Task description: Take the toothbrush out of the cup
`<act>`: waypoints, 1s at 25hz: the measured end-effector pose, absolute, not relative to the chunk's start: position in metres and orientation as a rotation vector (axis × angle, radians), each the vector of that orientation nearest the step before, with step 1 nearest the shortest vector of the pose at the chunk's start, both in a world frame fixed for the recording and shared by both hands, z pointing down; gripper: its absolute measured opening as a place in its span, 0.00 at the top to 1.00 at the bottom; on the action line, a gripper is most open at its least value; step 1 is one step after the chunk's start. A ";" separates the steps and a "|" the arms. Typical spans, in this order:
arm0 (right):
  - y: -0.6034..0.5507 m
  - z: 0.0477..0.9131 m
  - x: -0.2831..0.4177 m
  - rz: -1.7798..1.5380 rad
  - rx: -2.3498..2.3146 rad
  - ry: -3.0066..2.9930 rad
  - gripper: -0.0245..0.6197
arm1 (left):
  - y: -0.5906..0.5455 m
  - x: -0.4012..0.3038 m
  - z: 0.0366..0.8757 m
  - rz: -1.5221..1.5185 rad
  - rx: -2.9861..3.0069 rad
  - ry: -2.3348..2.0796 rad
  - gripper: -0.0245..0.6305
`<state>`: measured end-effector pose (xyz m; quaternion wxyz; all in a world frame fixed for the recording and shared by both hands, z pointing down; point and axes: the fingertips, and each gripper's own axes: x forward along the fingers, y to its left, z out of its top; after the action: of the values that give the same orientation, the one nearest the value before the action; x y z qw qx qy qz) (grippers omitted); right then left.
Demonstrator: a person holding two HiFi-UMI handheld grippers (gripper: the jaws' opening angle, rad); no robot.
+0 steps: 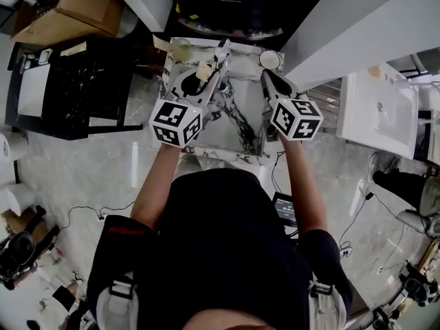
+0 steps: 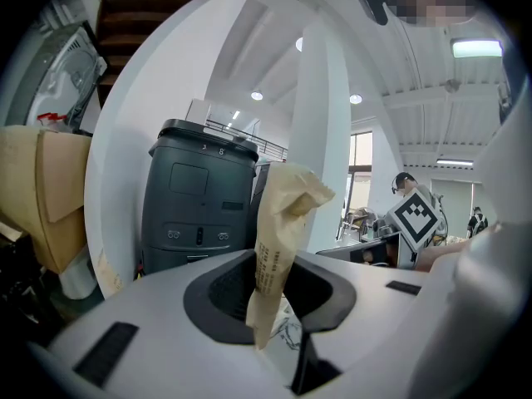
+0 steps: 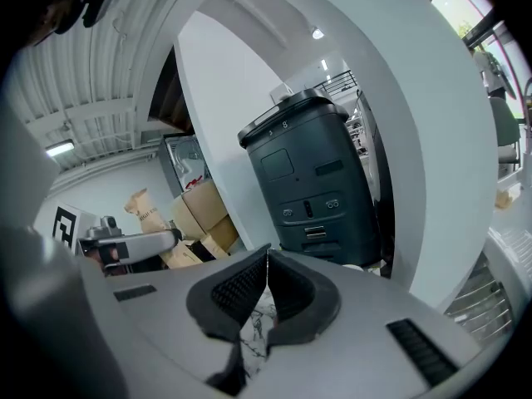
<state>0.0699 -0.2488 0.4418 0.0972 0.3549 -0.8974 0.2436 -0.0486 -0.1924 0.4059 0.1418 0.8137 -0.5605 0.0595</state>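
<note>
Closest to the lens, your left gripper (image 2: 273, 293) pinches the paper-wrapped toothbrush (image 2: 281, 223) between narrow jaws, upright at frame centre. In the head view it hangs upper centre over the marble table (image 1: 242, 126), left of the white cup (image 1: 269, 59). Your right gripper (image 3: 266, 281) is fully closed on nothing.

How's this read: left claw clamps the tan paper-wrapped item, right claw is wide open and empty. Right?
Not quite. The right gripper view shows the right claw shut, jaws together, and empty. The left claw does clamp the tan paper-wrapped item.
</note>
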 end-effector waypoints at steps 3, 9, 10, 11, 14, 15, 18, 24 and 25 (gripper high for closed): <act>-0.243 0.436 0.053 0.679 1.049 -2.658 0.91 | -0.187 -0.064 0.405 0.164 2.342 -1.612 0.82; -0.235 0.434 0.020 0.661 1.052 -2.652 0.91 | -0.178 -0.100 0.406 0.174 2.337 -1.610 0.82; -0.234 0.434 0.015 0.660 1.053 -2.651 0.91 | -0.176 -0.106 0.406 0.172 2.335 -1.611 0.82; -0.232 0.434 0.010 0.660 1.053 -2.650 0.91 | -0.174 -0.112 0.406 0.169 2.334 -1.612 0.82; -0.228 0.435 -0.008 0.659 1.049 -2.650 0.91 | -0.169 -0.130 0.407 0.158 2.324 -1.619 0.82; -0.226 0.435 -0.014 0.660 1.047 -2.650 0.91 | -0.167 -0.136 0.408 0.155 2.319 -1.622 0.82; -0.223 0.438 -0.031 0.665 1.035 -2.646 0.91 | -0.163 -0.152 0.412 0.159 2.308 -1.624 0.82; -0.220 0.440 -0.068 0.651 1.006 -2.640 0.91 | -0.155 -0.188 0.417 0.153 2.282 -1.630 0.82; -0.220 0.441 -0.074 0.650 1.003 -2.640 0.91 | -0.154 -0.194 0.418 0.151 2.276 -1.633 0.82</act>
<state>-0.0738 -0.2200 0.4406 0.1215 0.3434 -0.9043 0.2225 -0.1945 -0.1536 0.4182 0.1674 0.8000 -0.5738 0.0532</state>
